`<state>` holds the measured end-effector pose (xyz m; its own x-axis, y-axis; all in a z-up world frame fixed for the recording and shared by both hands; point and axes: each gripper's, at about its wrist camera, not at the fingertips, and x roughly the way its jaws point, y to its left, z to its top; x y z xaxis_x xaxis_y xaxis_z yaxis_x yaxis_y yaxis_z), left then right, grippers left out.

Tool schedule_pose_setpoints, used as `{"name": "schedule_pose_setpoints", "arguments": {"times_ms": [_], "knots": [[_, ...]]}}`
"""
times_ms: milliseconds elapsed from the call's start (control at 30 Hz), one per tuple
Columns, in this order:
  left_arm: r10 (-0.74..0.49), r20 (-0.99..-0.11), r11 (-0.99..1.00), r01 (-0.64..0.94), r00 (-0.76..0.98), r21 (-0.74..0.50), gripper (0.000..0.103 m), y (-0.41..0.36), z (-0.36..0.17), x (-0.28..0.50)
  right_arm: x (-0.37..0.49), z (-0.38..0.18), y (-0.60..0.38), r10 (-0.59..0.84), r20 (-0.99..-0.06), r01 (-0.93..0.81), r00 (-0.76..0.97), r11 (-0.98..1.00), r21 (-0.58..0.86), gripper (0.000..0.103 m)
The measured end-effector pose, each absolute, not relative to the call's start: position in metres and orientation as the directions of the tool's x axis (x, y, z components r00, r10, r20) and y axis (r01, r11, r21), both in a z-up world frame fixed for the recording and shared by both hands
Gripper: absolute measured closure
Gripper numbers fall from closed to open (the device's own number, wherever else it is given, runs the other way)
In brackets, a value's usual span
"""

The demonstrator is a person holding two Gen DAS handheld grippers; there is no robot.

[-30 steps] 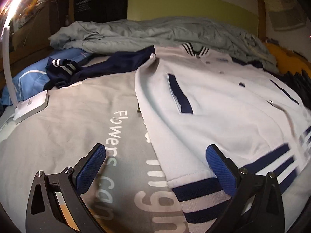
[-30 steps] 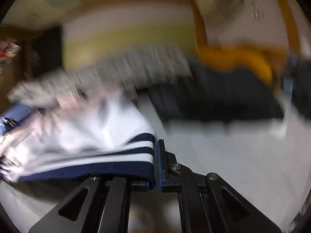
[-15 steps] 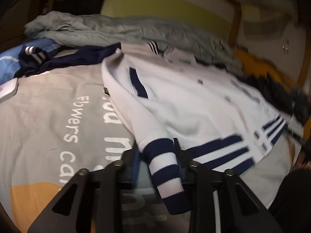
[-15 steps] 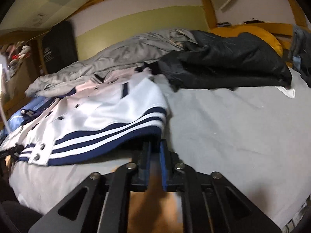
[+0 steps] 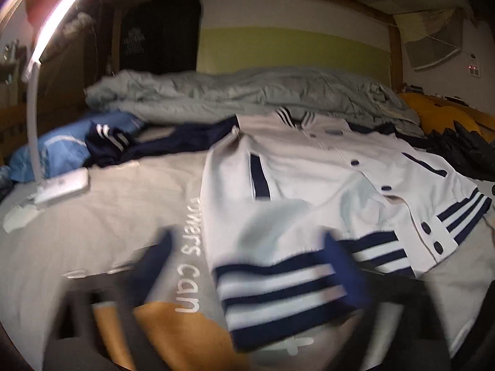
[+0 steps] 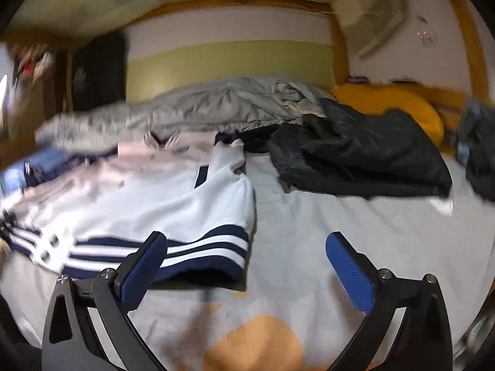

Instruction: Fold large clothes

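One white jacket (image 5: 309,191) with navy stripes, four dark buttons visible down its front. One grey duvet (image 5: 241,95), one black coat (image 6: 365,160), one blue pillow (image 5: 55,151), one yellow cushion (image 6: 399,105), one white lamp (image 5: 58,185). Two hand-held grippers: left (image 5: 247,266), right (image 6: 247,262).

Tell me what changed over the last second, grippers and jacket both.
Both grippers let go. The left gripper, clamped on the white jacket's navy-striped cuff half a second ago, now stands open around it. The right gripper, then shut at the striped hem, is open and drawn back. The white navy-trimmed jacket stays spread on the grey bedsheet.
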<state>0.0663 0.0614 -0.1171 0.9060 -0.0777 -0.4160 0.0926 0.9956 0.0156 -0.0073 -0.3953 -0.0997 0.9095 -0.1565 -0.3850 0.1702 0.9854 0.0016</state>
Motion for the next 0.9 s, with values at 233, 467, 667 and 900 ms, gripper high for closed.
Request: {"name": "schedule_pose_setpoints", "arguments": {"times_ms": [233, 467, 667, 900], "knots": [[-0.044, -0.483, 0.997, 0.071, 0.874, 0.037, 0.000, 0.053, -0.118, 0.089, 0.020, -0.099, -0.408, -0.239, -0.445, 0.304, 0.863, 0.949, 0.079, 0.000], [-0.038, -0.586, 0.999, 0.022, 0.809, -0.033, 0.000, 0.062, -0.130, 0.111, 0.070, -0.118, -0.420, 0.047, -0.638, 0.136, 0.769, 0.963, 0.234, 0.041], [-0.143, -0.665, 0.986, 0.047, 0.733, -0.160, 0.042, 0.069, -0.140, 0.115, 0.073, -0.129, -0.414, 0.062, -0.622, 0.132, 0.781, 0.956, 0.260, 0.081], [-0.216, -0.504, 0.963, 0.095, 0.836, -0.253, 0.096, 0.088, -0.104, 0.065, 0.013, -0.103, -0.402, 0.112, -0.491, 0.057, 0.864, 0.947, 0.316, 0.089]]}}
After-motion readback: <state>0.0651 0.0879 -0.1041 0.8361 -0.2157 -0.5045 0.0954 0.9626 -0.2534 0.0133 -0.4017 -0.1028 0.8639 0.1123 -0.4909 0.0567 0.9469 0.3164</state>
